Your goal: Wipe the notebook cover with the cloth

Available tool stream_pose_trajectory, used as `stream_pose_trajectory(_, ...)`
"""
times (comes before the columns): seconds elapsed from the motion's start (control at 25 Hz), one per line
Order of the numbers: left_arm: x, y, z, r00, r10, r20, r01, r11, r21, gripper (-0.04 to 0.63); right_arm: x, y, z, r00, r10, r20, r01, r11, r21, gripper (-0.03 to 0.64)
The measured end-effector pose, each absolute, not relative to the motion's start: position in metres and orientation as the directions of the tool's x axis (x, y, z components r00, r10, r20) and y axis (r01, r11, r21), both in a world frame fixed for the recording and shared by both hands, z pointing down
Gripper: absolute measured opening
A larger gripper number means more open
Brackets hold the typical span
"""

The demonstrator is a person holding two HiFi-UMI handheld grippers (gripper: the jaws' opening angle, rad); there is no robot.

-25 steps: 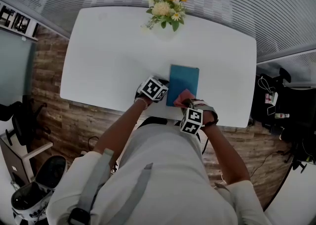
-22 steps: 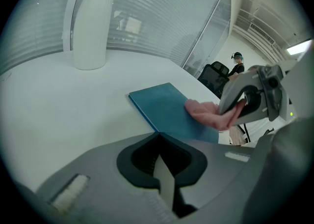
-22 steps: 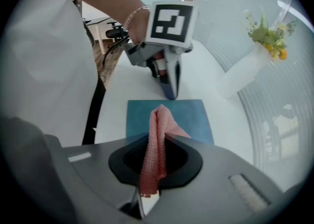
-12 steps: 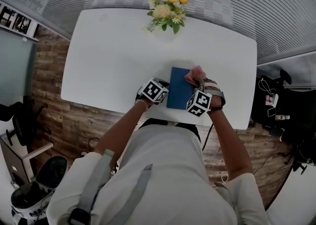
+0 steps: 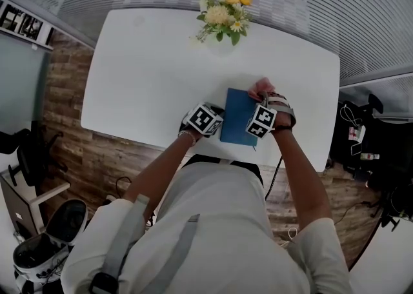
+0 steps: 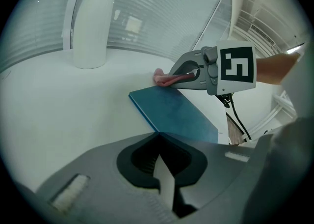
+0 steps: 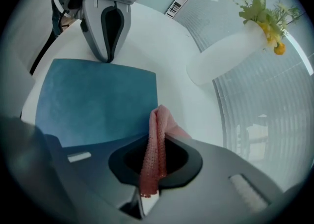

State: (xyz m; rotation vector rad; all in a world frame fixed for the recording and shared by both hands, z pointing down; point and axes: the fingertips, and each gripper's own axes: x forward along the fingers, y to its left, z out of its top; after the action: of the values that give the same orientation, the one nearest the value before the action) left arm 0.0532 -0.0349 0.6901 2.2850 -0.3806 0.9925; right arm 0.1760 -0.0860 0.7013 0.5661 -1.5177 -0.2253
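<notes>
White table [image 5: 142, 60] holds the blue notebook [image 5: 237, 115] near its front edge, where the left gripper [image 7: 107, 57], jaws together and empty, seems to steady one edge while the right gripper [image 6: 169, 78], clamped on the pink cloth [image 7: 154, 144], presses at the far corner mid-wipe, so the next move likely calls for dragging the cloth flat across the cover toward the near edge.

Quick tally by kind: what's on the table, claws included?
notebook: 1 (blue)
cloth: 1 (pink)
vase of flowers: 1
claws: 2, the left claw shut at the notebook's edge, the right claw shut on the cloth
Total: 5
</notes>
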Motion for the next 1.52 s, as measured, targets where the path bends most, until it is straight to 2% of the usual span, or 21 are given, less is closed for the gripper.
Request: stream_pose_trajectory(1.52, 0.053, -0.035, 0.691, 0.675, -0.022, 0.738, -0.485, -0.767, 0.420, -0.006, 0.173, -0.065, 0.708, 0.050, -0.468, 0.882, -0.216, 0.858, 0.467, 0.009)
